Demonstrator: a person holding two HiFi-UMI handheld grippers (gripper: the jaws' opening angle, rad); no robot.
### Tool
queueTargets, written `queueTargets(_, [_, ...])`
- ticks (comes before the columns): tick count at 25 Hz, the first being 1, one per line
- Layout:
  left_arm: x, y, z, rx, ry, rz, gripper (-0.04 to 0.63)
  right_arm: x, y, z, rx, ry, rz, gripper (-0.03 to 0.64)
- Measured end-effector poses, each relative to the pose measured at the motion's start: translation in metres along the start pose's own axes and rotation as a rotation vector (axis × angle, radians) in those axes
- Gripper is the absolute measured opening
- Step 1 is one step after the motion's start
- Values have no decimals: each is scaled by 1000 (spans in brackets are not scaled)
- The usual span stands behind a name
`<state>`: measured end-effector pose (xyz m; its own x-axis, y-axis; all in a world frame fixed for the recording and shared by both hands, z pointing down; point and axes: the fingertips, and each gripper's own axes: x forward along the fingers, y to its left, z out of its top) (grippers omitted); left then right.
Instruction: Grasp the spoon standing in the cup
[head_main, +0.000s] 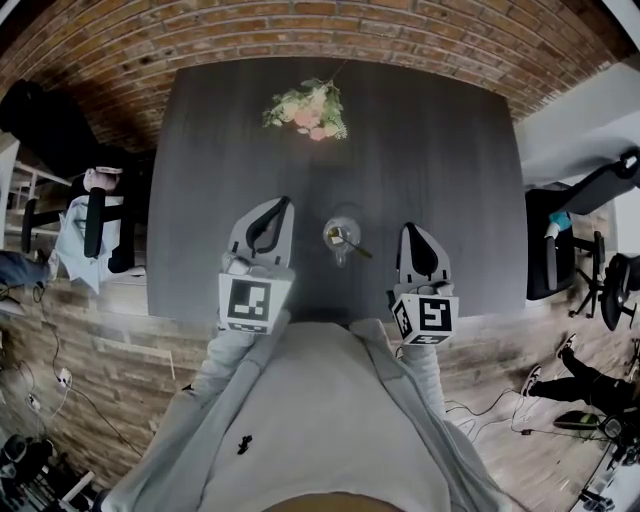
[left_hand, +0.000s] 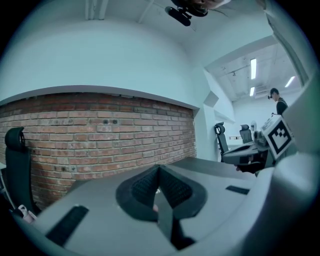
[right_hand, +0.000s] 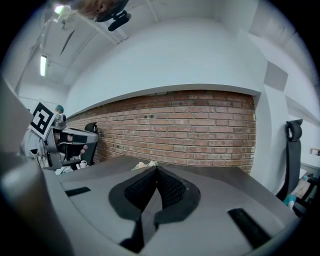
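Overhead, the head view shows a dark grey rectangular table (head_main: 200, 200) against a red brick wall (head_main: 300, 25). A bunch of pale pink and green flowers (head_main: 305, 108) lies at the table's far middle. Only this view shows the clear glass cup (head_main: 327, 236): it stands near the table's near edge, between the two grippers and touching neither. A yellowish metal spoon (head_main: 352, 244) leans in it, handle tilted toward the right. The left gripper (head_main: 281, 205) is just left of the cup and the right gripper (head_main: 410, 230) just right of it, both pointing away from the person.

The left gripper view looks past its own jaws, whose ribbed pads are pressed together with nothing between them, to the brick wall. A black office chair (left_hand: 17, 167) stands at the left, and the right gripper's marker cube shows at the right edge.

The right gripper view shows its pads likewise pressed together and empty. The flowers peek out just beyond the jaw tips, and the left gripper with its cube shows at the left.
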<state>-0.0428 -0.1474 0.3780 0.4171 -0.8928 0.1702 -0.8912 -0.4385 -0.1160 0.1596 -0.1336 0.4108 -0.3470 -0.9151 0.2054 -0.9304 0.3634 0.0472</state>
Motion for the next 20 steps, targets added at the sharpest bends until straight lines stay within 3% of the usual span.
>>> queueTargets(8, [-1,-5,0,14,-13,-39,18,-4,6,5,-3,-2,-3,17])
queueTargets(20, [-6,-12,-7,8,1,-56,18,-9,30,-8,42,15,66,17])
